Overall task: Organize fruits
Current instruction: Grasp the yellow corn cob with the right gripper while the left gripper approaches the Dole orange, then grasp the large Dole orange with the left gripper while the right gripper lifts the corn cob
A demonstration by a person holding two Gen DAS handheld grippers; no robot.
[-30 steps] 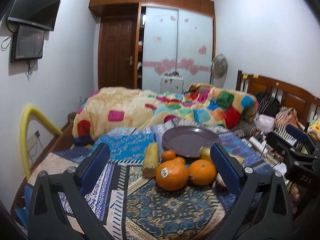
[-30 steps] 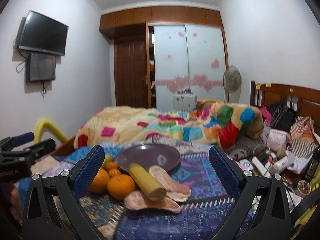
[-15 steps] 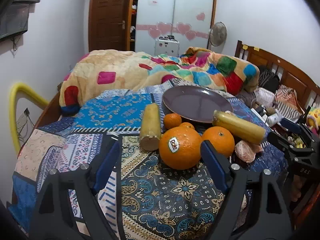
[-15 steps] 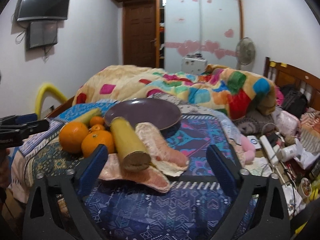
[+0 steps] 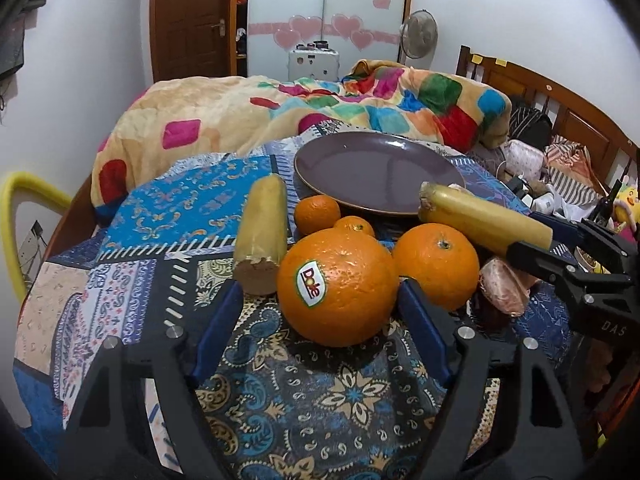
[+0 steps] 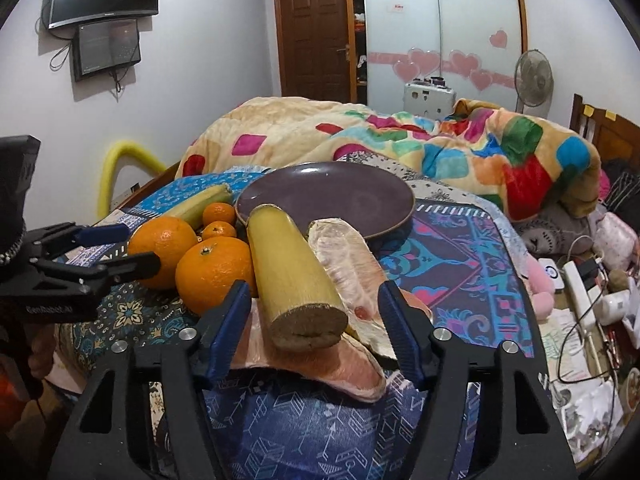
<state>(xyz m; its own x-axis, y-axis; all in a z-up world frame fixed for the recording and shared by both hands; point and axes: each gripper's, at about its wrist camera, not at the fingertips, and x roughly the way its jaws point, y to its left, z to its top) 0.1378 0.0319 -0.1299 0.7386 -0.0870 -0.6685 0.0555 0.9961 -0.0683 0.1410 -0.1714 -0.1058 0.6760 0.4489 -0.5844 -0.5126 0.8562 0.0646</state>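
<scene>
- We hold the left gripper (image 5: 320, 300) low over a patterned blue bedspread (image 5: 320, 400), its blue fingers (image 5: 218, 328) apart; they have just been closing. The front of a large round orange with a sticker (image 5: 338, 286) sits between them, and no pad presses it.
- The sticker reads "Dole" in red letters, turned on its side.
- Just right of this large orange lies a second, slightly smaller round orange (image 5: 436, 266). Behind it sit two small mandarins (image 5: 317, 214), touching each other.
- Left of the large orange lies a yellow-green cane-like stalk segment (image 5: 262, 236), its long axis running away from us, cut end towards the camera.
- Behind the large orange rests a round dark purple plate (image 5: 376, 168), nothing on it.
- The right gripper (image 6: 314, 312) also has its fingers apart, and they too have just been closing. Between them lies a second thick yellow stalk segment (image 6: 294, 276), cut brown end towards us, far end pointing to the plate, resting on pale pink pomelo peel pieces (image 6: 344, 268).
- The other gripper's body reads "DAS" in the left view.
</scene>
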